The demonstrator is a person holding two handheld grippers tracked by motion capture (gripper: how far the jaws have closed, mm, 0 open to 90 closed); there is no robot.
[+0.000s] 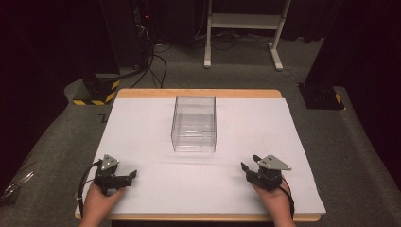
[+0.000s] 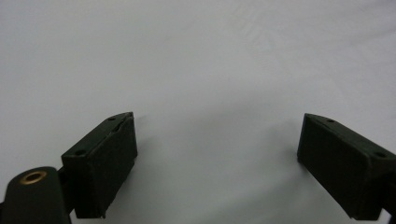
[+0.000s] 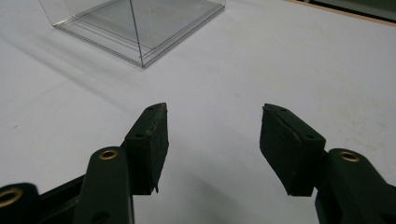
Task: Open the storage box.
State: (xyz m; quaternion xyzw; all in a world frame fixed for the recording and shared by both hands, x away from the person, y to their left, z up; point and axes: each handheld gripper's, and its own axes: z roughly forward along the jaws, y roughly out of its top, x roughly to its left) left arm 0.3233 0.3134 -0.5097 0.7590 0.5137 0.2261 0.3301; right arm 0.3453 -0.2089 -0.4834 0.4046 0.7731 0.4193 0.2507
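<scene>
Clear box (image 1: 194,124) at table centre, long axis running away from person. Left gripper (image 1: 124,178) and right gripper (image 1: 249,168) both wide, empty, well apart from box; right approx. nearer.

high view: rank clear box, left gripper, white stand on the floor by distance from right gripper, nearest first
1. clear box, table centre, ahead and to the left of the right gripper.
2. left gripper, across the table at the near left edge.
3. white stand, on the floor beyond the table's far edge.
</scene>
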